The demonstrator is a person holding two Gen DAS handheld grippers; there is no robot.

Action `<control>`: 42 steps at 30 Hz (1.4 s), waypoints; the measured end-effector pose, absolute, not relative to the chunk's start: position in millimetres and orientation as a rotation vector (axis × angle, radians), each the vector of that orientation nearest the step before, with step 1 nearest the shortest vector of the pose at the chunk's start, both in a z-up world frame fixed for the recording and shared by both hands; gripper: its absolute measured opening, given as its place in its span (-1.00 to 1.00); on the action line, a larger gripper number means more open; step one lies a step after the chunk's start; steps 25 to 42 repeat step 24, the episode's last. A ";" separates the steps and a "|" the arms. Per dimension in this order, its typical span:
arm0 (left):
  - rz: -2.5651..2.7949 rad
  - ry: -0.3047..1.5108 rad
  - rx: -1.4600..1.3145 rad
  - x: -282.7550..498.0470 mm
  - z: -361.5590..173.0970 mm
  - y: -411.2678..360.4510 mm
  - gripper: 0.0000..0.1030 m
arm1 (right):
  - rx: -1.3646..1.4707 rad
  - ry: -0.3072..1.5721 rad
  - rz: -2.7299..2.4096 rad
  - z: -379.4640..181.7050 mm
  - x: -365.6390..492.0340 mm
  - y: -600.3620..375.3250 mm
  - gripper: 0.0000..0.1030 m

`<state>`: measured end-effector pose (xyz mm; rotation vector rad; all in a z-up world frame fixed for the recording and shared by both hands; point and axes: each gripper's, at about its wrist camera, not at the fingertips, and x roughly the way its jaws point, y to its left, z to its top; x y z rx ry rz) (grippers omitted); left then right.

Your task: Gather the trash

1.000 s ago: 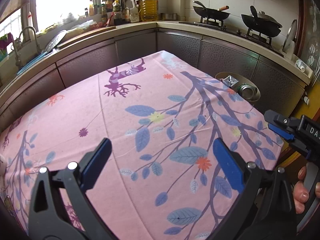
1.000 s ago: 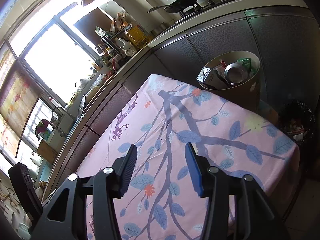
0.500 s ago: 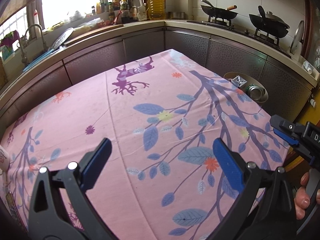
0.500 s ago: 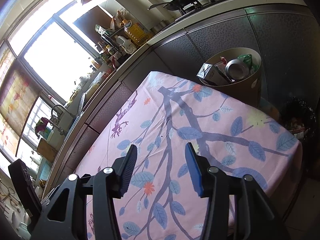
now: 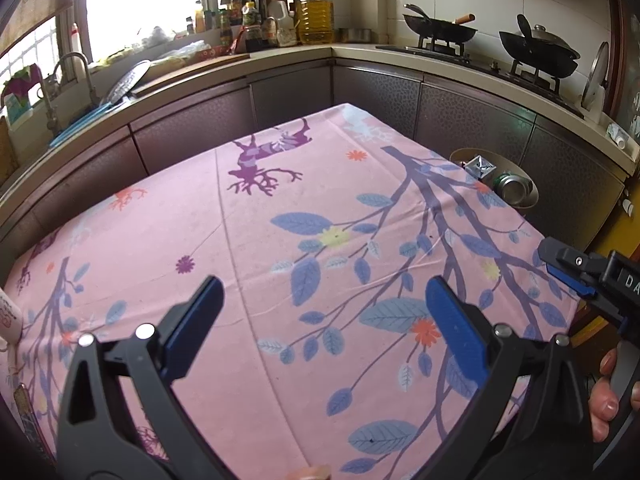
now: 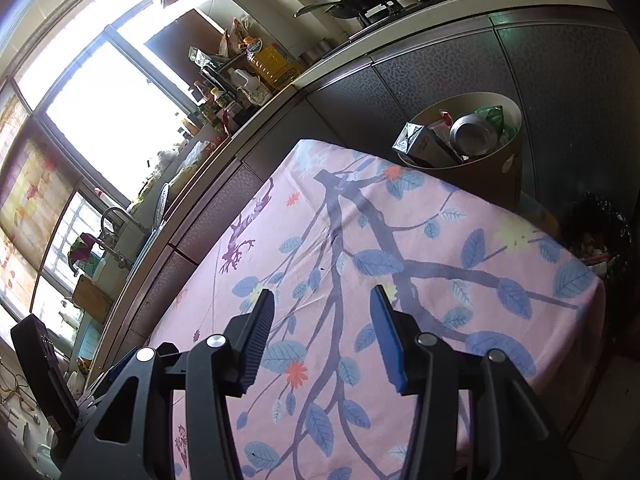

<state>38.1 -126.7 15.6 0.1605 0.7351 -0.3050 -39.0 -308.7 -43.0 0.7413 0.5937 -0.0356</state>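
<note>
A round brown trash bin stands on the floor beyond the table's far right corner. It holds a metal can, a small carton and green wrappers. The bin also shows in the left wrist view with the can inside. My left gripper is open and empty above the pink flowered tablecloth. My right gripper is open and empty above the same cloth. It also shows at the right edge of the left wrist view.
Kitchen counters run behind the table with a sink and tap, bottles and two woks on the stove. A dark bag of rubbish lies on the floor right of the table. A white object shows at the table's left edge.
Both grippers have drawn back and risen slightly from the table, so the bin looks a little farther away. The jaws stay open.
</note>
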 end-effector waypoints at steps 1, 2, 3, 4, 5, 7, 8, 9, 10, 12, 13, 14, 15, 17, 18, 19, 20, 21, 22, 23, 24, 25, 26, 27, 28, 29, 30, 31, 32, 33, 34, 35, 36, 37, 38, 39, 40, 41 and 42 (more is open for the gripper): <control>-0.306 0.738 0.158 38.4 15.6 -126.4 0.88 | 0.741 0.594 -0.036 -43.0 -39.0 -308.6 -0.08; -0.307 0.741 0.155 38.8 15.4 -125.9 0.88 | 0.741 0.595 -0.036 -43.0 -39.1 -308.5 -0.08; -0.308 0.743 0.154 38.9 15.3 -125.6 0.88 | 0.741 0.595 -0.036 -43.6 -38.9 -308.4 -0.08; -0.307 0.744 0.155 38.9 15.2 -125.6 0.88 | 0.740 0.596 -0.036 -43.7 -39.1 -308.2 -0.08; -0.306 0.743 0.156 38.9 15.4 -125.7 0.88 | 0.740 0.596 -0.036 -44.3 -39.2 -308.2 -0.08; -0.308 0.743 0.157 38.8 15.4 -125.9 0.88 | 0.741 0.596 -0.036 -44.2 -39.1 -308.2 -0.08; -0.308 0.741 0.158 38.6 15.3 -126.0 0.88 | 0.741 0.595 -0.036 -44.1 -39.1 -308.2 -0.08; -0.308 0.738 0.160 38.1 15.5 -126.6 0.88 | 0.741 0.595 -0.037 -44.3 -39.3 -308.1 -0.08; -0.313 0.730 0.161 36.9 15.8 -127.1 0.88 | 0.740 0.595 -0.036 -44.1 -39.0 -308.1 -0.08; -0.326 0.710 0.159 33.7 16.9 -127.4 0.88 | 0.740 0.596 -0.036 -43.9 -39.0 -308.3 -0.08; -0.326 0.700 0.161 32.1 17.7 -127.6 0.88 | 0.741 0.597 -0.036 -43.8 -39.0 -308.3 -0.08; -0.328 0.694 0.166 30.6 18.7 -129.1 0.88 | 0.742 0.598 -0.037 -44.9 -39.4 -308.1 -0.08; -0.333 0.691 0.168 29.5 19.6 -130.4 0.88 | 0.743 0.599 -0.037 -45.3 -39.6 -308.1 -0.08; -0.342 0.688 0.175 27.9 21.0 -132.4 0.88 | 0.742 0.600 -0.037 -46.5 -39.3 -308.1 -0.08; -0.341 0.688 0.180 27.0 21.4 -133.3 0.88 | 0.742 0.601 -0.038 -46.8 -38.9 -308.4 -0.08; -0.341 0.687 0.184 26.1 22.1 -135.3 0.88 | 0.744 0.601 -0.038 -47.4 -38.9 -308.8 -0.08; -0.345 0.685 0.184 25.3 22.7 -136.1 0.88 | 0.745 0.602 -0.039 -47.9 -39.0 -309.2 -0.08; -0.348 0.683 0.184 24.9 23.0 -136.8 0.88 | 0.745 0.602 -0.040 -48.4 -39.2 -309.5 -0.08; -0.349 0.681 0.185 24.4 23.3 -137.2 0.88 | 0.744 0.602 -0.039 -48.4 -38.7 -309.7 -0.08; -0.349 0.682 0.185 24.5 23.2 -137.1 0.88 | 0.744 0.602 -0.039 -48.5 -38.7 -309.7 -0.08; -0.349 0.683 0.184 24.4 23.1 -137.2 0.88 | 0.745 0.603 -0.039 -48.5 -38.7 -309.7 -0.08; -0.349 0.683 0.184 24.4 23.1 -137.2 0.88 | 0.745 0.603 -0.039 -48.5 -38.7 -309.7 -0.08; -0.349 0.683 0.184 24.4 23.1 -137.2 0.88 | 0.745 0.603 -0.039 -48.5 -38.7 -309.7 -0.08; -0.349 0.683 0.184 24.4 23.1 -137.2 0.88 | 0.745 0.603 -0.039 -48.5 -38.7 -309.7 -0.08; -0.349 0.683 0.184 24.4 23.1 -137.2 0.88 | 0.745 0.603 -0.039 -48.5 -38.7 -309.7 -0.08; -0.349 0.683 0.184 24.4 23.1 -137.2 0.88 | 0.745 0.603 -0.039 -48.5 -38.7 -309.7 -0.08; -0.349 0.683 0.184 24.4 23.1 -137.2 0.88 | 0.745 0.603 -0.039 -48.5 -38.7 -309.7 -0.08; -0.349 0.683 0.184 24.4 23.1 -137.2 0.88 | 0.745 0.603 -0.039 -48.5 -38.7 -309.7 -0.08; -0.349 0.683 0.184 24.4 23.1 -137.2 0.88 | 0.745 0.603 -0.039 -48.5 -38.7 -309.7 -0.08; -0.349 0.683 0.184 24.4 23.1 -137.2 0.88 | 0.745 0.603 -0.039 -48.5 -38.7 -309.7 -0.08; -0.349 0.683 0.184 24.4 23.1 -137.2 0.88 | 0.745 0.603 -0.039 -48.5 -38.7 -309.7 -0.08; -0.349 0.683 0.184 24.4 23.1 -137.2 0.88 | 0.745 0.603 -0.039 -48.5 -38.7 -309.7 -0.08; -0.349 0.683 0.184 24.4 23.1 -137.2 0.88 | 0.745 0.603 -0.039 -48.5 -38.7 -309.7 -0.08; -0.349 0.683 0.184 24.4 23.1 -137.2 0.88 | 0.745 0.603 -0.039 -48.5 -38.7 -309.7 -0.08; -0.349 0.683 0.184 24.4 23.1 -137.2 0.88 | 0.745 0.603 -0.039 -48.5 -38.7 -309.7 -0.08; -0.349 0.683 0.184 24.4 23.1 -137.2 0.88 | 0.745 0.603 -0.039 -48.5 -38.7 -309.7 -0.08; -0.349 0.683 0.184 24.4 23.1 -137.2 0.88 | 0.745 0.603 -0.039 -48.5 -38.7 -309.7 -0.08; -0.349 0.683 0.184 24.4 23.1 -137.2 0.88 | 0.745 0.603 -0.039 -48.5 -38.7 -309.7 -0.08; -0.349 0.683 0.184 24.4 23.1 -137.2 0.88 | 0.745 0.603 -0.039 -48.5 -38.7 -309.7 -0.08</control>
